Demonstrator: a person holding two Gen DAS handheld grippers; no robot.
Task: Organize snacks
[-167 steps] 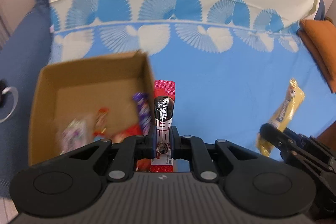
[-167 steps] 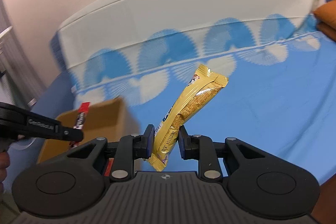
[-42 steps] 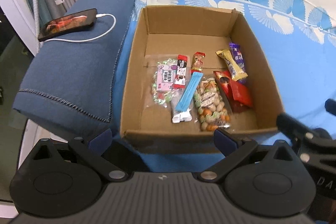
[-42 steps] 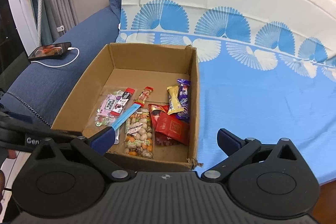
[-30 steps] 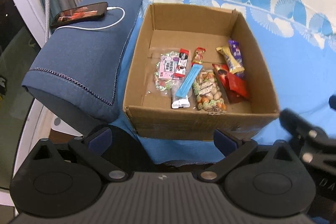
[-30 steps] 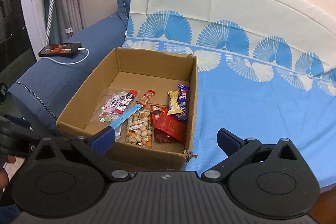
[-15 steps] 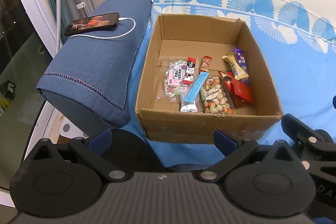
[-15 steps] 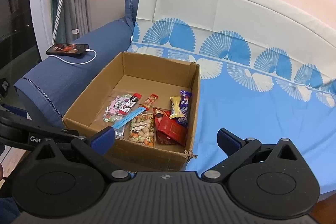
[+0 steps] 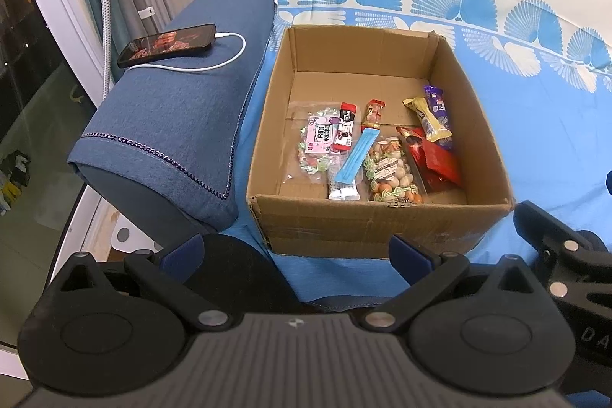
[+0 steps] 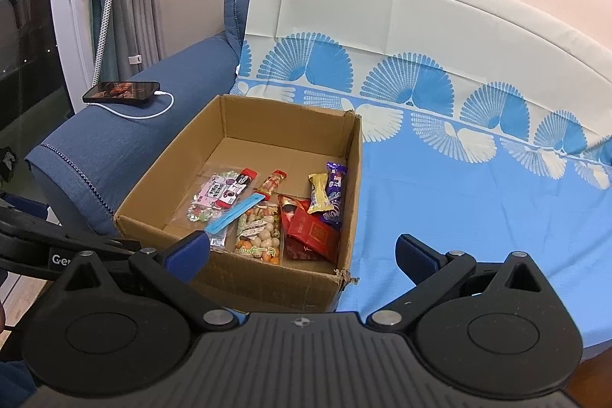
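**Snacks are all in the box, both hands empty**

While you've got both grippers pulled back from the box (image 9: pixel 376 224), nothing's in either one: the left gripper (image 9: pixel 296 249) has its jaws spread wide and bare, same for the right gripper (image 10: pixel 302 247).

Every snack I can see sits on the box floor, bunched toward the near wall. Left to right you've got the candy bag (image 9: pixel 319 144), a blue stick (image 9: pixel 357 155), the nut bag (image 9: pixel 394 173), a red pack (image 9: pixel 436 155) and a purple bar (image 9: pixel 438 109) right by the right wall. The blue sheet (image 10: pixel 459 209) beside the box looks bare, so I'd call the job pretty much done.

If you do want to tidy, the box lies straight ahead and below both sets of jaws. The left one looks more square on to it; the right one comes at it from the right corner. Most packs run long-ways front to back, pointing away from you, the blue stick leaning a bit right. So you'd close across their width, no big wrist twist needed.
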